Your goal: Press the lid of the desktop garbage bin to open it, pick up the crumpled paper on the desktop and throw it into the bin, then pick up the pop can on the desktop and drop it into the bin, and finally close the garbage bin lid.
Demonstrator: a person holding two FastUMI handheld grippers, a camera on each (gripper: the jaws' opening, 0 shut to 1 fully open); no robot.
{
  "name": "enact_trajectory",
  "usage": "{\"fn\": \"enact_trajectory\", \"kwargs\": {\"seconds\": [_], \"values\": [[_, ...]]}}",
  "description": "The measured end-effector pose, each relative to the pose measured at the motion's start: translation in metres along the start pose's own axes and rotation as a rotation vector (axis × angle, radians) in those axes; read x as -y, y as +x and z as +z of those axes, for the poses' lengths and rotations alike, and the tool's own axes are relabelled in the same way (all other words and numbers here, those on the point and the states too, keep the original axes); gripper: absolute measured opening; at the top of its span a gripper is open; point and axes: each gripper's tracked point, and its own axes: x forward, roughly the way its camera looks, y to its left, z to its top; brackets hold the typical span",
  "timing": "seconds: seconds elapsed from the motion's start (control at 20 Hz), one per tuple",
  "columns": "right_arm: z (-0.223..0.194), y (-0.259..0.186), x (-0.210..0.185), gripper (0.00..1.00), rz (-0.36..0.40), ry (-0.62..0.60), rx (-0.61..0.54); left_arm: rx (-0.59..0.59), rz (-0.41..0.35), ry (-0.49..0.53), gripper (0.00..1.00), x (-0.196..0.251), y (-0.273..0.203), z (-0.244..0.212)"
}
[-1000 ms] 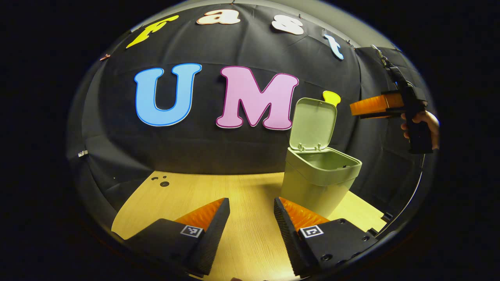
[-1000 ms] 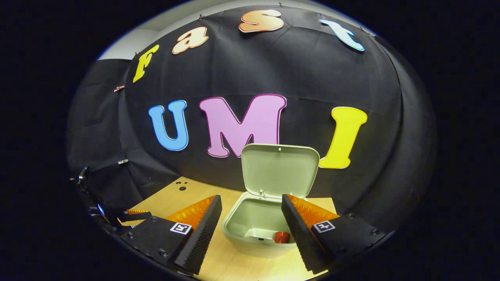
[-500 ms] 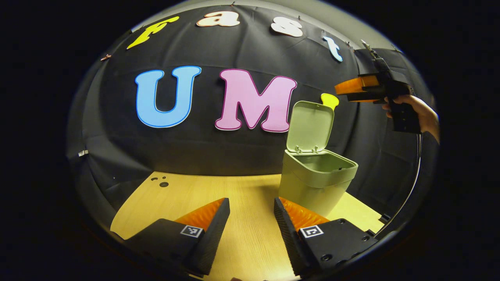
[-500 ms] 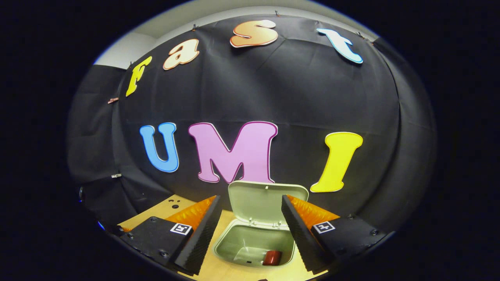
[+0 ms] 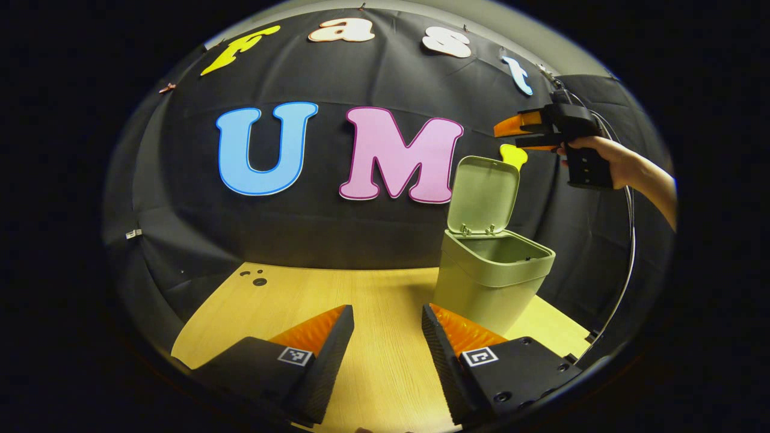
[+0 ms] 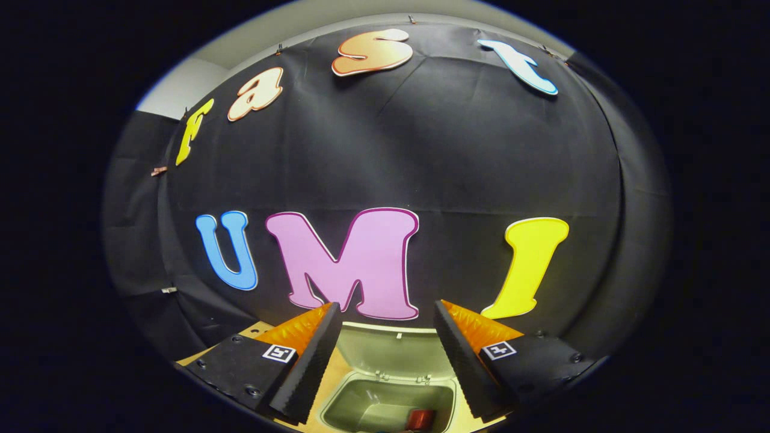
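The green bin (image 5: 490, 285) stands on the wooden table (image 5: 301, 300) to the right, its lid (image 5: 484, 195) swung upright. My left gripper (image 5: 387, 316) hovers low over the table, open and holding nothing, just left of the bin. Up above the lid, a hand (image 5: 607, 159) holds my right gripper (image 5: 520, 133), whose fingers are apart. In the right gripper view, my right gripper (image 6: 386, 310) is open and looks down past the lid (image 6: 391, 352) into the bin (image 6: 373, 406). A red pop can (image 6: 420, 419) lies on the bin's floor.
Small dark holes (image 5: 255, 279) mark the table's far left corner. The black cloth wall (image 5: 301, 228) rises right behind the table and bin. A cable (image 5: 628, 240) hangs from the right gripper past the table's right edge.
The right gripper has risen and moved in over the lid's top edge, so the bin sinks lower in its view. The left gripper has barely shifted.
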Motion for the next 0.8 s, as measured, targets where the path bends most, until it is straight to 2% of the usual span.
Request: {"fn": "enact_trajectory", "kwargs": {"seconds": [0.45,0.65,0.8], "values": [[-0.034,0.052,0.007,0.96,-0.020,-0.016,-0.096,-0.004,0.044,-0.018,0.75,-0.012,-0.002,-0.002],[-0.041,0.049,0.007,0.96,-0.019,-0.037,-0.123,0.004,0.056,-0.021,0.76,-0.016,-0.003,-0.001],[-0.046,0.030,0.002,0.96,-0.008,-0.059,-0.135,0.009,0.048,-0.023,0.76,-0.015,-0.002,0.001]]}}
